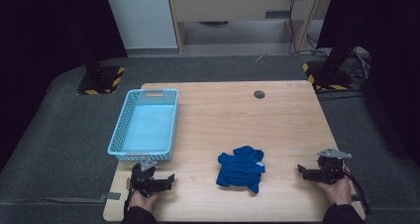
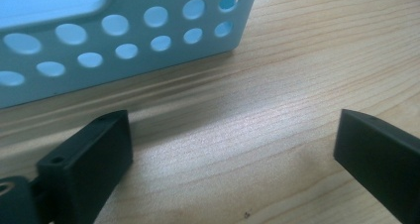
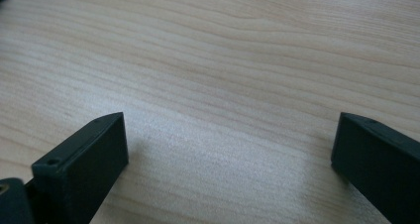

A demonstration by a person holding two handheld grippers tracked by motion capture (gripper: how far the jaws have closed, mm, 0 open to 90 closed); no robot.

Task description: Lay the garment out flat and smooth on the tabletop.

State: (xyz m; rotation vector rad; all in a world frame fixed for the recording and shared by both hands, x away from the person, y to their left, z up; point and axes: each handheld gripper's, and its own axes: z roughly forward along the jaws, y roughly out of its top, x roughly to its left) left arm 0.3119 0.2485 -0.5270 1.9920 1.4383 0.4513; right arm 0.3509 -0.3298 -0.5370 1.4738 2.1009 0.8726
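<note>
A crumpled blue cloth [image 1: 241, 168] lies on the wooden table [image 1: 277, 120] near the front edge, between the two hands. A light blue perforated basket [image 1: 145, 125] stands empty at the table's left side. My left gripper [image 1: 171, 180] rests on the table just in front of the basket, jaws wide apart with bare wood between them [image 2: 233, 130]; the basket's wall [image 2: 124, 40] is close ahead. My right gripper [image 1: 300, 170] lies at the front right, pointing toward the cloth, also open over bare wood [image 3: 230, 135].
A small dark round hole [image 1: 259, 94] sits in the tabletop near the far edge. Grey carpet surrounds the table, with black stands on yellow-striped bases [image 1: 101, 80] at the back left and back right, and cables at the right.
</note>
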